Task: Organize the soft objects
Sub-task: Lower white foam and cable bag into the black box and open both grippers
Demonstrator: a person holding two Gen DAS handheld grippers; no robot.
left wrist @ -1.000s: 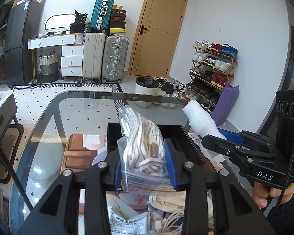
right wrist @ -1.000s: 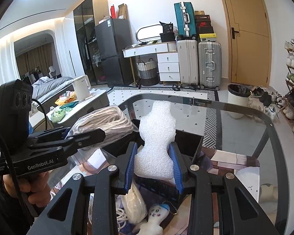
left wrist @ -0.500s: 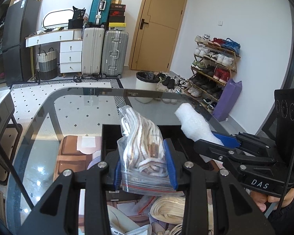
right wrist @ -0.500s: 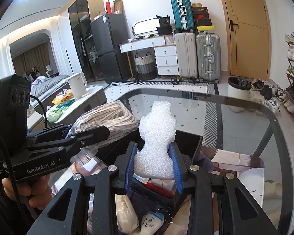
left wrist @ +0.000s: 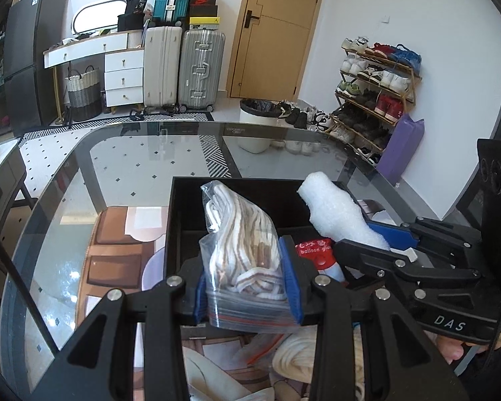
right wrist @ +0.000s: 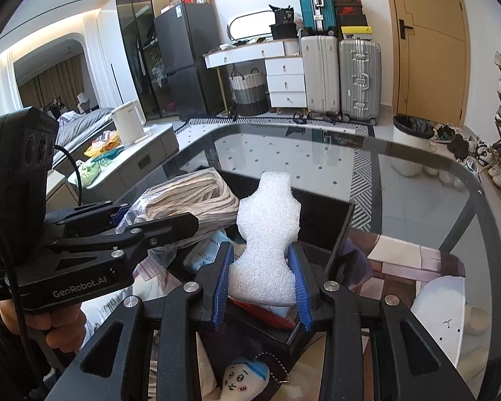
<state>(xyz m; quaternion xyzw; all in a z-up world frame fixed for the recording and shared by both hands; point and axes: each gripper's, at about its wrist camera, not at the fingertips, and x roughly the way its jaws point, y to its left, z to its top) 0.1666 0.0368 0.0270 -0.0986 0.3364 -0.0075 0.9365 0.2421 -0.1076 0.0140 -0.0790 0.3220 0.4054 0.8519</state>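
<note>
Over the black bin (left wrist: 197, 220) near the middle of the glass bench (left wrist: 123, 157), the left tool (left wrist: 247, 280) squeezes a zip bag of rope (left wrist: 240, 250) and the right tool (right wrist: 262, 284) squeezes a white foam piece (right wrist: 267, 234); lower both slowly, well inside the walls, before letting go.

- Foam piece (right wrist: 265, 234): plain white.
- Zip bag (left wrist: 243, 257): clear, red seal line, holding cream cloth with brown stripes.
- Box (left wrist: 183, 220): black.
- Left hand-held gripper (left wrist: 247, 287): black, blue pads.
- Table (left wrist: 133, 167): dark tinted glass.
- Plush toy (right wrist: 240, 377): white, blue cap.
</note>
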